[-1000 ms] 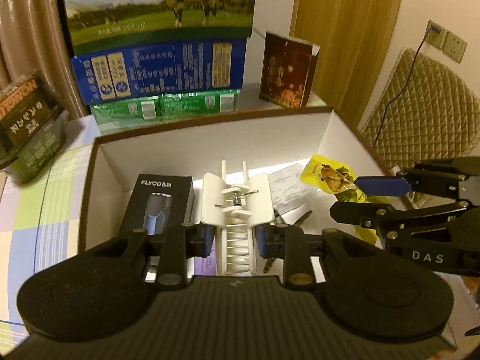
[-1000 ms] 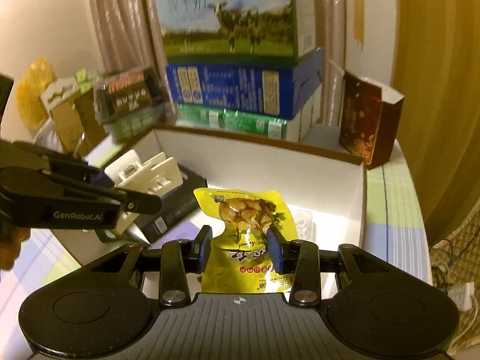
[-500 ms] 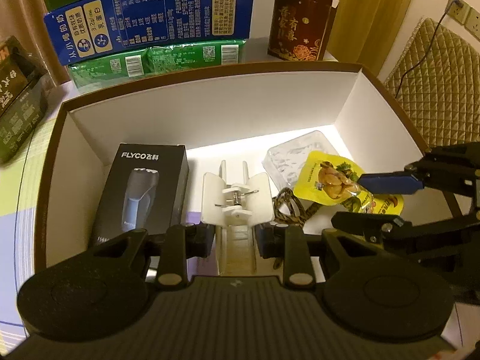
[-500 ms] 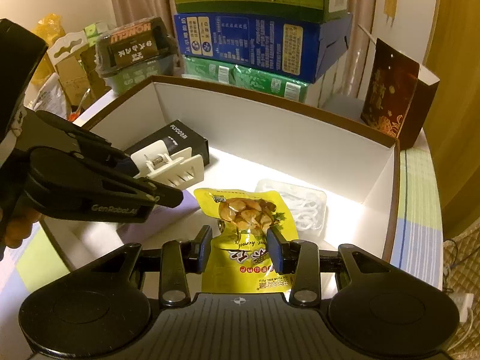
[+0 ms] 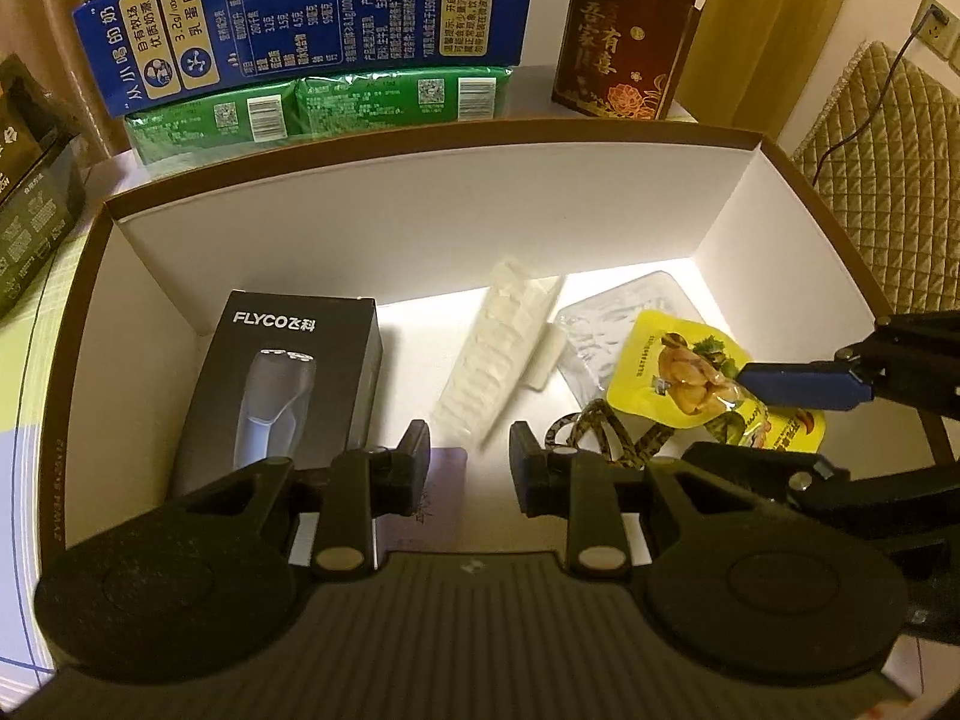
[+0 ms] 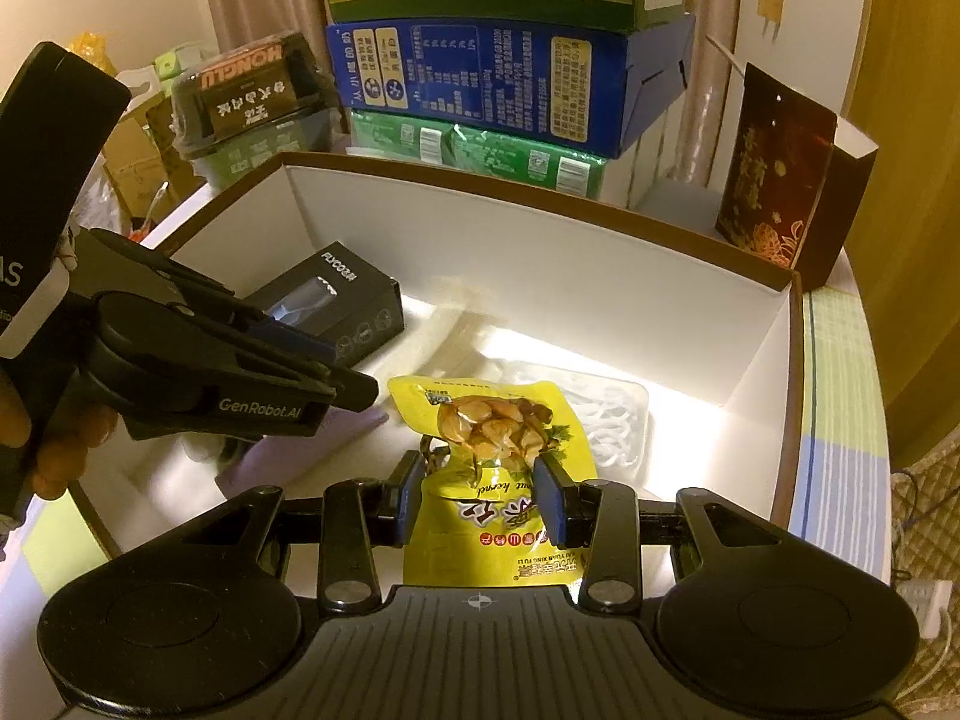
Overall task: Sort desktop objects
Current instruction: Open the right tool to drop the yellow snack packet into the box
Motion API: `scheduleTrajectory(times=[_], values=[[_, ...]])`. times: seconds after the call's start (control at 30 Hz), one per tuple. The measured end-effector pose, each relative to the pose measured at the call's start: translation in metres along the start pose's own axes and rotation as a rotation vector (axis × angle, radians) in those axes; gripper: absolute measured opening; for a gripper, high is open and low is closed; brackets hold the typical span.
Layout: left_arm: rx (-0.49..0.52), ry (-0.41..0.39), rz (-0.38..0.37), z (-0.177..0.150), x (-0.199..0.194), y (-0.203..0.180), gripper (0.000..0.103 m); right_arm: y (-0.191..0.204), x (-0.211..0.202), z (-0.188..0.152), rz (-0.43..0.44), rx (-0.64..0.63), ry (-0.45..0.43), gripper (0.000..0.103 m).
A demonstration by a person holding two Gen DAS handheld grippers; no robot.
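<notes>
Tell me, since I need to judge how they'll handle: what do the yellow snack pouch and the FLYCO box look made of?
Yellow snack pouch: glossy plastic film, probably; it creases and catches light. FLYCO shaver box: matte black printed cardboard, judging by its crisp edges and dull sheen.

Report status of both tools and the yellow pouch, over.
Left tool open, empty. Right tool shut on yellow pouch, over box. White clip loose inside, blurred.
</notes>
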State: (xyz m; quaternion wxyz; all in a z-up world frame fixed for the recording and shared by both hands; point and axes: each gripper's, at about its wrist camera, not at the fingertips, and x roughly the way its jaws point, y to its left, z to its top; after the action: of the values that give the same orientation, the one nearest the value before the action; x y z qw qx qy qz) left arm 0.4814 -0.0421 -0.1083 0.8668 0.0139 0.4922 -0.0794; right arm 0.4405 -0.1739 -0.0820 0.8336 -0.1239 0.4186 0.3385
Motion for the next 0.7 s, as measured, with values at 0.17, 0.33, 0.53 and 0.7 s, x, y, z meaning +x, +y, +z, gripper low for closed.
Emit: scheduleTrajectory(times=[0.17, 0.33, 0.53, 0.7], values=[[-0.006, 0.0, 0.002, -0.004, -0.004, 0.004, 0.025, -0.001, -0.002, -0.003, 0.004, -0.009, 0.013, 0.037], [-0.005, -0.009, 0.001, -0.008, -0.011, 0.008, 0.025, 0.0, -0.004, -0.006, 0.033, -0.02, 0.032, 0.037], [-0.001, -0.018, 0.007, -0.013, -0.022, 0.01, 0.029, 0.005, -0.004, -0.009, 0.066, -0.031, 0.061, 0.037], [0.003, -0.024, 0.015, -0.017, -0.031, 0.012, 0.03, 0.007, -0.001, -0.012, 0.111, -0.009, 0.104, 0.038]])
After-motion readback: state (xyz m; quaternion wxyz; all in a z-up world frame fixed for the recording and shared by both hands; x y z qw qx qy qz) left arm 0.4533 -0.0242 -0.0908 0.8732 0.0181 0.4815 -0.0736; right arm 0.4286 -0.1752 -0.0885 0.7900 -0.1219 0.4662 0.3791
